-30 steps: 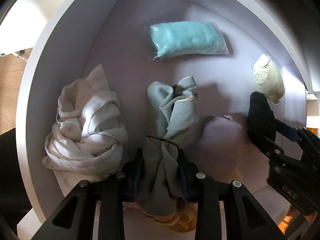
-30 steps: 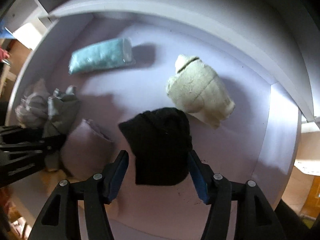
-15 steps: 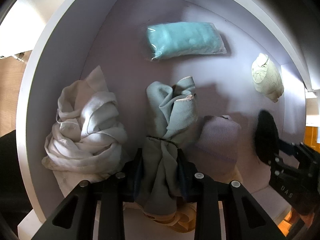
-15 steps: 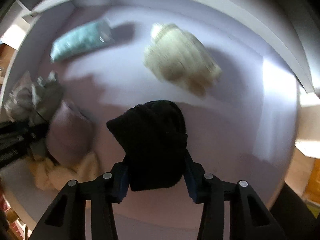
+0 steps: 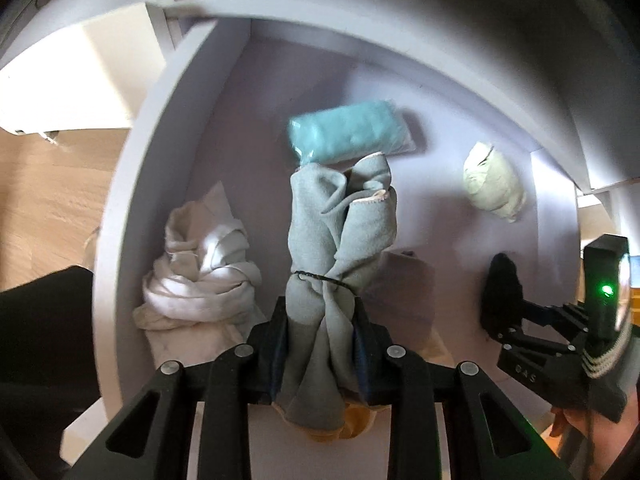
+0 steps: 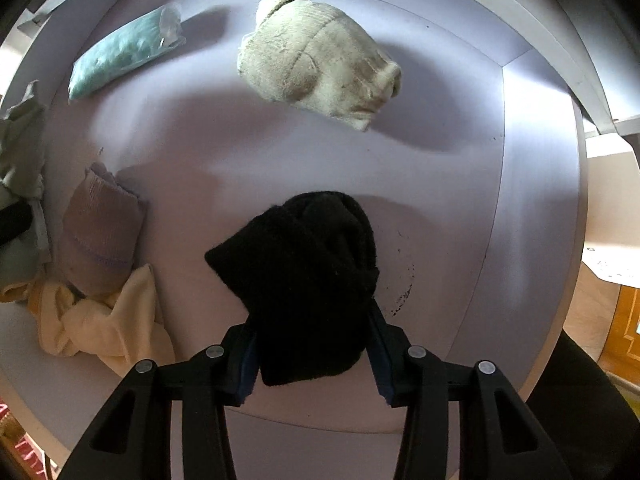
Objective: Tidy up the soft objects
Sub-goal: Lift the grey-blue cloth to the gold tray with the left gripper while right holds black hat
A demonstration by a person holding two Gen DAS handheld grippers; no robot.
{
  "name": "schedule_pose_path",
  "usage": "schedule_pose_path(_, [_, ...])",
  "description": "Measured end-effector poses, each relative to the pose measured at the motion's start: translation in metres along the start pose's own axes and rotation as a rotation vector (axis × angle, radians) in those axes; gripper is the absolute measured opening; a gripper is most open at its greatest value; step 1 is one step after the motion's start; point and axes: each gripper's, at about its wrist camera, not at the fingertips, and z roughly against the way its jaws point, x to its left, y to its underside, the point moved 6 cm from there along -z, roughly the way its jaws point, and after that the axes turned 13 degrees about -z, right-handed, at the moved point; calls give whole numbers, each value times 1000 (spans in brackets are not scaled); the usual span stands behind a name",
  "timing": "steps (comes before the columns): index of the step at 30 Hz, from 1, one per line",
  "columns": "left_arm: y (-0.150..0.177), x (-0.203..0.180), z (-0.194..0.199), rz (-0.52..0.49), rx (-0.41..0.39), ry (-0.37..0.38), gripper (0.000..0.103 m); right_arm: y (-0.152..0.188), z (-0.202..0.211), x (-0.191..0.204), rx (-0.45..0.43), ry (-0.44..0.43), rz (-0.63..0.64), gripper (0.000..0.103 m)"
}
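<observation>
My left gripper is shut on a grey-green cloth bundle tied with a black band and holds it lifted above the pale shelf floor. My right gripper is shut on a black knit hat, raised off the floor; it also shows in the left wrist view. On the shelf lie a bagged teal cloth, a cream knit hat, a mauve knit piece, a yellow cloth and a white scarf bundle.
The shelf is a white compartment with a left side wall, a right side wall and a top panel. Wooden floor shows outside to the left.
Both grippers have pulled back and up from the shelf with their loads. The grey-green bundle has left the floor, and the black hat has come off it too.
</observation>
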Motion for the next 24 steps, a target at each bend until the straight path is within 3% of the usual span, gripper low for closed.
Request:
schedule_pose_path(10, [-1,-11,55,-21,-97,9,28,-6,4,-19,9,-35,-38,47])
schedule_pose_path(24, [-17,-32,144,-171,-270,10,28,-9,2,-43,16,-64,-72,47])
